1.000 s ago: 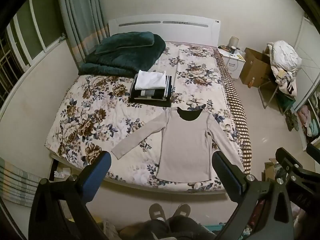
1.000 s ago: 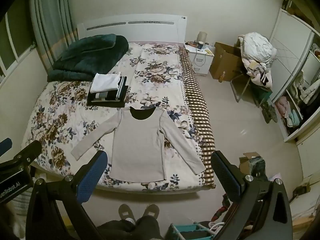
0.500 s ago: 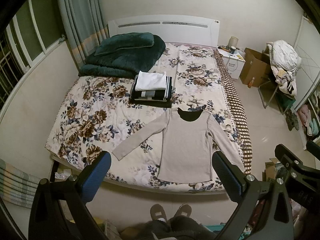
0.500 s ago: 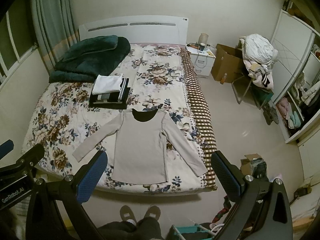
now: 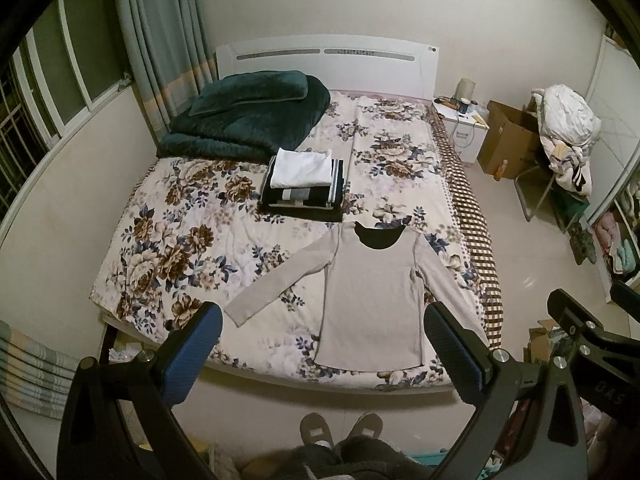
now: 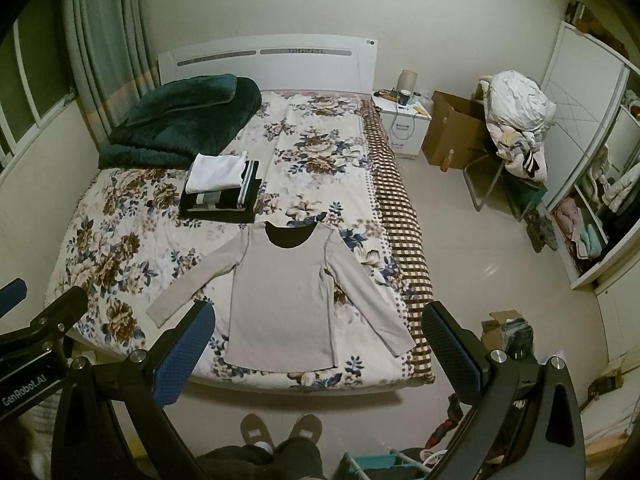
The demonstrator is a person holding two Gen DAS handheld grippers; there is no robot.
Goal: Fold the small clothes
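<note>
A beige long-sleeved shirt lies flat, sleeves spread, on the near part of the floral bed; it also shows in the right wrist view. A stack of folded clothes sits behind it, also in the right wrist view. My left gripper is open and empty, held high above the foot of the bed. My right gripper is open and empty, likewise well above and short of the shirt.
A dark green folded blanket lies at the head of the bed. A nightstand, cardboard box, chair piled with laundry and a wardrobe stand on the right. The person's feet are at the bed's foot.
Both views have drifted slightly; the bed and shirt sit a touch lower in frame. Both grippers stay open and empty, and the shirt has not moved.
</note>
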